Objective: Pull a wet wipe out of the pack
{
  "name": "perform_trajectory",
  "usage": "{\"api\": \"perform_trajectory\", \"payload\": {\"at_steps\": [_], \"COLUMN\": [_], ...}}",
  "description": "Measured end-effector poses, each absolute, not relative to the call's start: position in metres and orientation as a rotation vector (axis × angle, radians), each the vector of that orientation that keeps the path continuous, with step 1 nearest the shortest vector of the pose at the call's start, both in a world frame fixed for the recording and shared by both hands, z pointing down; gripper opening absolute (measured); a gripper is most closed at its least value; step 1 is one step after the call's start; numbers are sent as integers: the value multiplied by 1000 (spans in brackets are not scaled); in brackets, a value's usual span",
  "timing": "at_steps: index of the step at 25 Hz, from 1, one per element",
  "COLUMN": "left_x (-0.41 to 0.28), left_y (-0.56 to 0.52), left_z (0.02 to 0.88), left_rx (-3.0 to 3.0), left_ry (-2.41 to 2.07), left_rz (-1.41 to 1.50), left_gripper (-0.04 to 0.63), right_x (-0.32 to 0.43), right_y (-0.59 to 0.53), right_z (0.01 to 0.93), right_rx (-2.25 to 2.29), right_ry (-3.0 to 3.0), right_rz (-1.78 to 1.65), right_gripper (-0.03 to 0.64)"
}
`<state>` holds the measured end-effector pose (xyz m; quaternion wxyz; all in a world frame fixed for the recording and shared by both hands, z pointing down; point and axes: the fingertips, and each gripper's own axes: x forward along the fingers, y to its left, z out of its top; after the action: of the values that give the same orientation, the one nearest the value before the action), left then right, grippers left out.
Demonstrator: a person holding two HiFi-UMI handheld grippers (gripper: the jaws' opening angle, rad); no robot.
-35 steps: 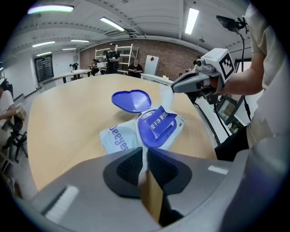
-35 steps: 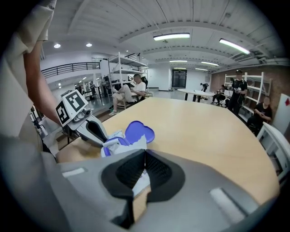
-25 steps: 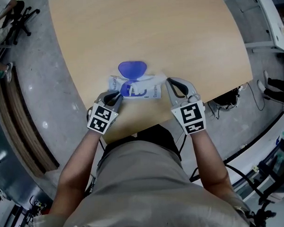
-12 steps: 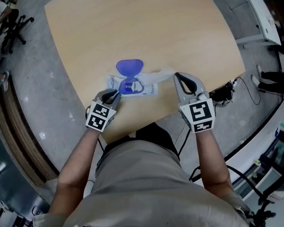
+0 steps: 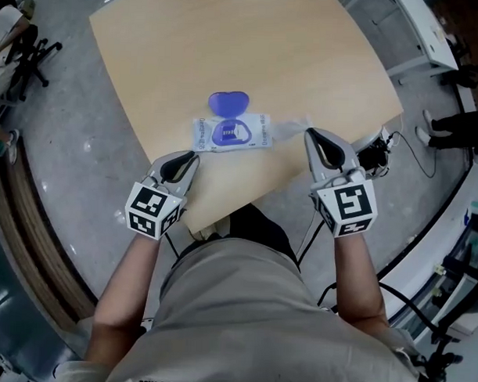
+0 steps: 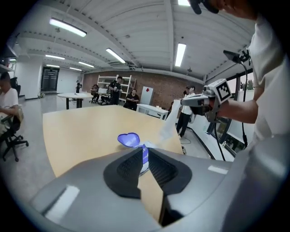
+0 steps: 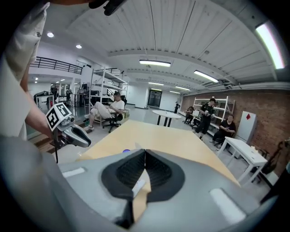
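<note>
A white and blue wet wipe pack (image 5: 231,133) lies flat on the wooden table (image 5: 252,46), its blue lid (image 5: 228,104) flipped open toward the far side. My right gripper (image 5: 310,134) is shut on a thin white wipe (image 5: 290,127), which stretches from the pack's right end up to its tips. That wipe (image 6: 167,128) hangs slanted in the left gripper view, and a white strip of it (image 7: 137,185) shows between the right pads. My left gripper (image 5: 195,155) is shut on nothing, just short of the pack's near left corner, clear of it.
Both grippers work near the table's front edge, close to my body. Grey floor surrounds the table, with an office chair (image 5: 29,30) at the far left and cables (image 5: 381,156) at the right. Seated and standing people show in the far background.
My left gripper has drawn back off the pack toward the near edge. The right gripper has moved right and away from the pack, drawing the wipe out longer.
</note>
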<state>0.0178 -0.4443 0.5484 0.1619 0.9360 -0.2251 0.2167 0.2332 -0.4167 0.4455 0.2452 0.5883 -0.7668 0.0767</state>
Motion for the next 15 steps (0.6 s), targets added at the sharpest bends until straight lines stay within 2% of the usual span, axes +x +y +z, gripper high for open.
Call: {"api": "perform_trajectory", "payload": {"at_steps": [7, 15], "left_x": [-32, -58], "left_y": [-382, -310], "left_z": [461, 418], "left_rx": [2793, 2889], "left_ry": [-626, -571], "left_rz": [473, 423], "left_gripper": [46, 42], "right_x": [179, 117], "right_y": [-344, -260], "right_z": [405, 382], "right_rx": [1654, 1643], "right_ry": [-2111, -2165], "right_rz": [163, 172], "right_gripper": [3, 3]}}
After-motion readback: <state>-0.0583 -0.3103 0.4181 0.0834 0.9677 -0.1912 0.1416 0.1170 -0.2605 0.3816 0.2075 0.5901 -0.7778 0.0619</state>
